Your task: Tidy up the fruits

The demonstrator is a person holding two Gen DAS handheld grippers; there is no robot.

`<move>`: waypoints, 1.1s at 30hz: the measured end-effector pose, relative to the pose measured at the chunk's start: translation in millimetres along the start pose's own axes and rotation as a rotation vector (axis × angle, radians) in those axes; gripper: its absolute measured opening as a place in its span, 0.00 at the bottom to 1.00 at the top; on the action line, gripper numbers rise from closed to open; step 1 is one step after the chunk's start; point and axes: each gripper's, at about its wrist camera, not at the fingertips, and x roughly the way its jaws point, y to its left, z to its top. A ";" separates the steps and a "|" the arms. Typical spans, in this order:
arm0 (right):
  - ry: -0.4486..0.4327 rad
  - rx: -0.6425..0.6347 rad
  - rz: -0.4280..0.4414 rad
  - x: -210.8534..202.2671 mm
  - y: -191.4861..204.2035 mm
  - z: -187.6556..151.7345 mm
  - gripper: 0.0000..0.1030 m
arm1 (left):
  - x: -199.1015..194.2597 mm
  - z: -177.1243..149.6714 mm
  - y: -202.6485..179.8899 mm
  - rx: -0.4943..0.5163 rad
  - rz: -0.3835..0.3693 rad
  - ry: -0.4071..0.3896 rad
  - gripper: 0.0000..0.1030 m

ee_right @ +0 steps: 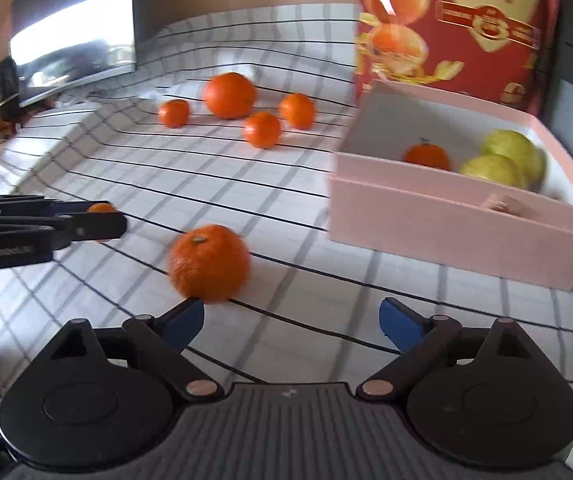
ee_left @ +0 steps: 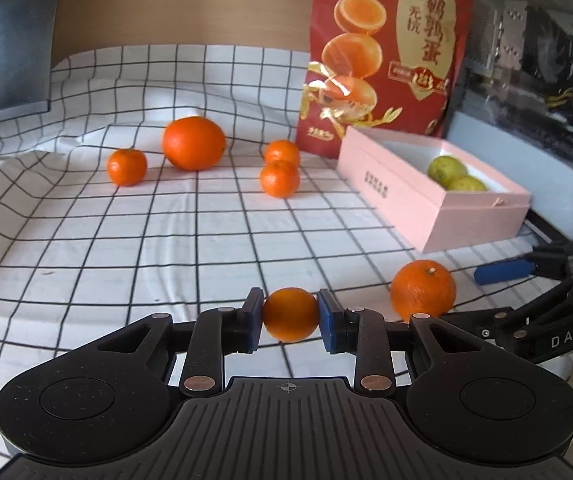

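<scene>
Pink box (ee_right: 446, 220) partly loaded with two green citrus (ee_right: 502, 160) and one mandarin (ee_right: 426, 156); five oranges (ee_left: 192, 143) left loose on checked cloth (ee_left: 126, 248), sixth mandarin (ee_left: 290, 314) clamped between left gripper (ee_left: 290, 316) pads; right gripper (ee_right: 291, 320) spread wide, unloaded.

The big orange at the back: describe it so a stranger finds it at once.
Start at the red bag standing behind the pink box. Left of it, four oranges lie on the checked cloth. The big orange is the far one, clearly larger than its three neighbours.
</scene>
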 end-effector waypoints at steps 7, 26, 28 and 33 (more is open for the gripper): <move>-0.006 -0.078 0.035 19.1 33.3 12.7 0.79 | -7.1 -9.5 -4.0 0.032 0.009 -0.001 0.32; 0.014 -0.107 -0.053 -12.5 18.1 -4.2 0.46 | -18.5 -8.0 -31.6 0.109 -0.033 -0.003 0.32; 0.013 -0.077 -0.067 -18.3 5.5 -8.4 0.46 | -17.0 -7.7 -39.8 0.124 -0.051 0.003 0.32; 0.008 0.002 -0.108 -30.0 -26.4 -17.3 0.46 | -3.3 -5.3 -57.9 0.141 -0.122 0.048 0.32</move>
